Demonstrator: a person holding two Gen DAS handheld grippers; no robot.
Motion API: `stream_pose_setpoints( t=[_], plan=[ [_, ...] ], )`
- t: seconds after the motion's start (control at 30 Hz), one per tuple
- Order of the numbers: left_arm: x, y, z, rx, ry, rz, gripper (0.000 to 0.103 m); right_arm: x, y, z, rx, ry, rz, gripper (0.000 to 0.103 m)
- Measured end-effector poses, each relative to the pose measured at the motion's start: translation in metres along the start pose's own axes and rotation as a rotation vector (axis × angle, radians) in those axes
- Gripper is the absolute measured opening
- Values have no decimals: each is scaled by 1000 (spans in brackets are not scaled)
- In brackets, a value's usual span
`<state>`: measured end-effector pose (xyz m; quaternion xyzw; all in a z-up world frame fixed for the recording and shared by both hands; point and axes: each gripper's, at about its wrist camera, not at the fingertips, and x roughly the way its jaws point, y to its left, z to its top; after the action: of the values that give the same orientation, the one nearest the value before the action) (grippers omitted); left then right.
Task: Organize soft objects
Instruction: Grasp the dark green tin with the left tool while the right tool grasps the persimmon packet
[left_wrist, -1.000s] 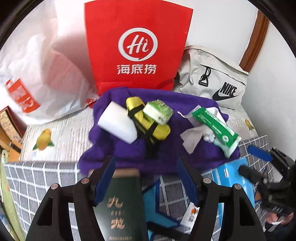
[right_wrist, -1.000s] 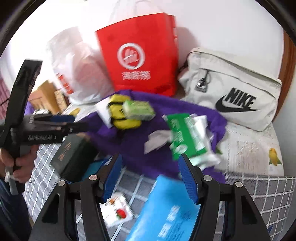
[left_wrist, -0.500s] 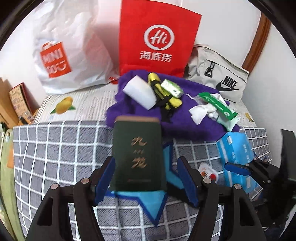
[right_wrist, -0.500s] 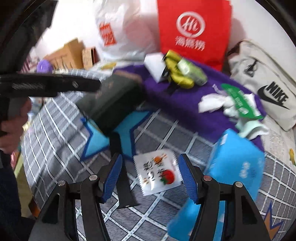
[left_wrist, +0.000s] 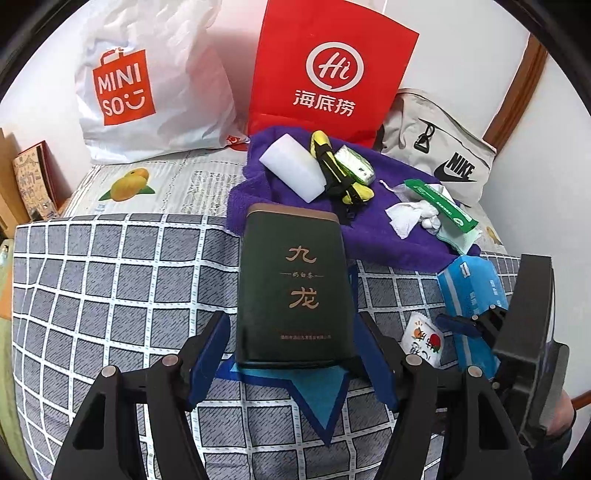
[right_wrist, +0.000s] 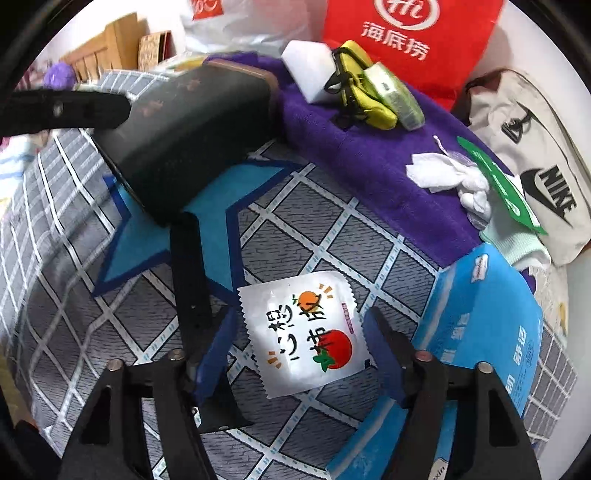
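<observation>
A dark green tin (left_wrist: 291, 288) lies on the checked bedcover, its far end at the purple towel (left_wrist: 373, 236). My left gripper (left_wrist: 295, 317) is open; its fingers flank the tin's near end with slim gaps. In the right wrist view a white sachet (right_wrist: 303, 336) printed with an orange and a tomato lies flat between the fingers of my right gripper (right_wrist: 299, 317). Its jaws are opening and its pads are clear of the sachet. A blue tissue pack (right_wrist: 484, 325) sits just right of it. On the towel rest a white sponge (left_wrist: 291, 168), a yellow pouch (left_wrist: 343, 177) and crumpled tissue (left_wrist: 406, 216).
A red paper bag (left_wrist: 332, 70), a white shopping bag (left_wrist: 147, 85) and a beige sling bag (left_wrist: 439, 155) stand along the back wall. A green packet (left_wrist: 439, 203) lies on the towel's right end. Books and boxes (left_wrist: 29, 181) stand at the bed's left edge.
My left gripper drew back and sank from above the tin, so its fingers now flank the tin's near end. My right gripper swung down from the towel to over the sachet and widened.
</observation>
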<state>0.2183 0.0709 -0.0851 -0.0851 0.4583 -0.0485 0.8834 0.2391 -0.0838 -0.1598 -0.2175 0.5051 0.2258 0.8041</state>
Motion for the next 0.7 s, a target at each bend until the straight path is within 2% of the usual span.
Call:
stream_pose_setpoints(
  t=[0.13, 0.23, 0.3, 0.33, 0.4, 0.5, 0.7],
  plan=[
    [-3, 1, -1, 3, -13, -21, 67, 2, -5, 0, 11, 5, 22, 75],
    [-6, 5, -4, -5, -20, -27, 67, 3, -6, -1, -4, -9, 29, 69],
    [-7, 8, -6, -8, -20, -25, 67, 0, -7, -1, -2, -12, 29, 43],
    [-8, 10, -7, -11, -21, -23, 67, -2, -10, -1, 13, -4, 38, 9],
    [-11, 13, -10, -21, -24, -23, 67, -1, -18, -3, 75, 10, 118, 6],
    [-14, 15, -15, -26, -24, -18, 67, -3, -17, -7, 67, -9, 109, 0],
    [-18, 14, -25, -26, -15, -2, 67, -16, -13, -20, 78, -58, 123, 0]
  ],
)
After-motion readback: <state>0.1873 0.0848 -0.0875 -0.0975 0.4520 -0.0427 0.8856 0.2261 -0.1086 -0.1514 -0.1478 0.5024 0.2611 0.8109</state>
